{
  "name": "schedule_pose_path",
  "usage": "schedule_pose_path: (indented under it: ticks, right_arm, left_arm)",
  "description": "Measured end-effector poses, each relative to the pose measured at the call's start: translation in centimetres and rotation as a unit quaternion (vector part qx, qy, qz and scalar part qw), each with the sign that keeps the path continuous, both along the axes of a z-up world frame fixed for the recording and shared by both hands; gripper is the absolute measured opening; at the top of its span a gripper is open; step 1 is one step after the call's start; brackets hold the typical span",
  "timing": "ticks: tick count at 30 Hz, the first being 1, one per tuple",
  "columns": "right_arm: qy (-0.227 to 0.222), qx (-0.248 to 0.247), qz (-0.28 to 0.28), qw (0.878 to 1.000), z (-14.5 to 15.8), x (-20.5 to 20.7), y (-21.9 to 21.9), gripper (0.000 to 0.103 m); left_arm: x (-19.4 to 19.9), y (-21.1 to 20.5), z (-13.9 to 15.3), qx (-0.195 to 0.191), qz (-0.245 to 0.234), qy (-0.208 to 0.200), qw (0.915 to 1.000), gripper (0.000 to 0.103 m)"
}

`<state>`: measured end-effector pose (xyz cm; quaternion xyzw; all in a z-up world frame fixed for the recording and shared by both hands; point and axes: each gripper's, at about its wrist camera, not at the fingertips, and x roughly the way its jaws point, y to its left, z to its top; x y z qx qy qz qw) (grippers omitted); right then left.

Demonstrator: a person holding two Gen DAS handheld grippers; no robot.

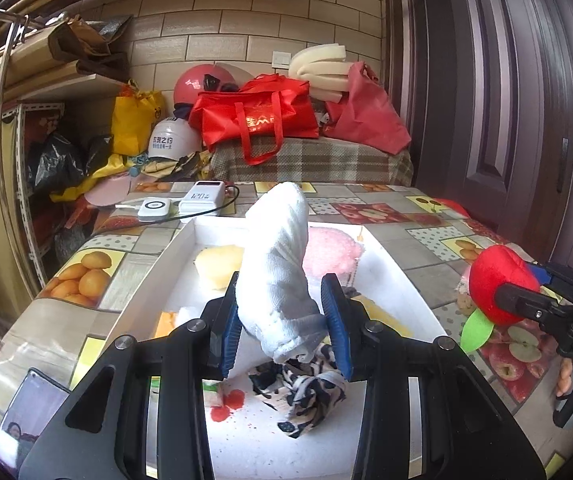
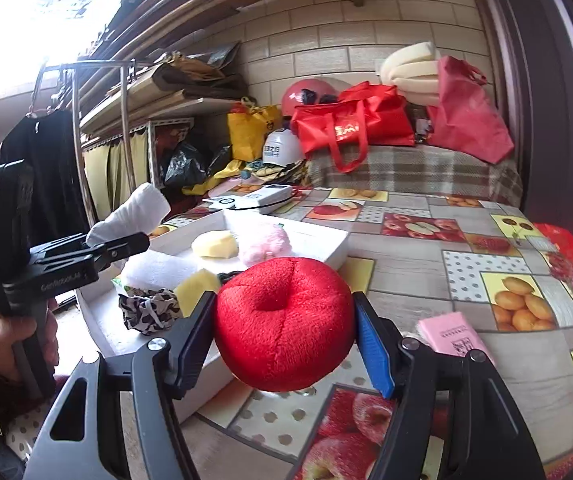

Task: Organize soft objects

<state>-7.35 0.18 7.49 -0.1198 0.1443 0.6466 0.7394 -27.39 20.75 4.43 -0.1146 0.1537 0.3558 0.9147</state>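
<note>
Left gripper (image 1: 282,320) clamped on a white sock (image 1: 282,264), which stands up between the blue pads (image 1: 336,326) and leans away from the camera over the white tray (image 1: 158,276). Sock toe end hangs just below the pads, above a black-and-white scrunchie (image 1: 306,392) lying on the tray floor.

Right gripper (image 2: 284,332) clamped on a red plush apple (image 2: 284,320); both pads press its sides. Apple held above the fruit-print tablecloth (image 2: 506,248), just beside the tray's near right edge, not inside it. In the left wrist view a green leaf (image 1: 476,330) hangs under the apple.

Inside the tray: yellow sponge (image 2: 214,244) and pink fluffy piece (image 2: 264,242) side by side at the far end, a white folded cloth (image 2: 158,268) along the left wall, a second yellow piece (image 2: 196,286) just beside the scrunchie.

On the cloth outside the tray: pink card (image 2: 452,338) near the right gripper, white power bank (image 1: 202,198) past the tray's far end, phone (image 1: 30,408) at the near left corner.
</note>
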Motion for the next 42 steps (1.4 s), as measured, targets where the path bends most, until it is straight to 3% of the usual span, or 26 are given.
schedule_pose_path:
  ticks: [8, 21, 30, 32, 33, 34, 35, 37, 42]
  right_arm:
    - [-0.029, 0.002, 0.028, 0.999, 0.1, -1.8, 2.9, 0.066]
    - [-0.017, -0.042, 0.023, 0.999, -0.7, -1.3, 10.2, 0.066]
    - [-0.044, -0.043, 0.030, 0.998, -0.7, -2.4, 10.9, 0.067]
    - [-0.046, -0.046, 0.029, 0.997, -0.7, -2.4, 11.0, 0.070]
    - [-0.047, -0.046, 0.027, 0.997, -0.7, -2.3, 11.0, 0.084]
    - [-0.047, -0.044, 0.025, 0.998, -0.7, -2.3, 11.0, 0.093]
    - [-0.048, -0.042, 0.024, 0.998, -0.6, -2.3, 10.9, 0.102]
    - [-0.049, -0.034, 0.022, 0.998, -0.5, -2.3, 10.7, 0.103]
    - [-0.053, -0.024, 0.019, 0.998, -0.3, -2.4, 10.4, 0.103]
  left_arm:
    - [-1.1, 2.1, -0.2, -0.015, 0.027, -0.009, 0.9995, 0.037]
    - [-1.6, 5.7, -1.1, -0.084, 0.069, -0.012, 0.9940, 0.038]
    - [0.9, 3.9, -0.8, -0.034, 0.051, 0.046, 0.9971, 0.039]
    - [0.9, 3.7, -0.7, -0.023, 0.059, 0.049, 0.9968, 0.043]
    - [0.9, 3.7, -0.7, -0.018, 0.066, 0.049, 0.9965, 0.046]
    - [0.8, 3.5, -0.6, -0.012, 0.072, 0.049, 0.9961, 0.060]
    - [0.7, 3.4, -0.6, -0.007, 0.075, 0.048, 0.9960, 0.085]
    - [0.5, 3.1, -0.5, 0.006, 0.082, 0.047, 0.9955, 0.101]
    - [0.2, 2.7, -0.4, 0.017, 0.086, 0.042, 0.9952, 0.102]
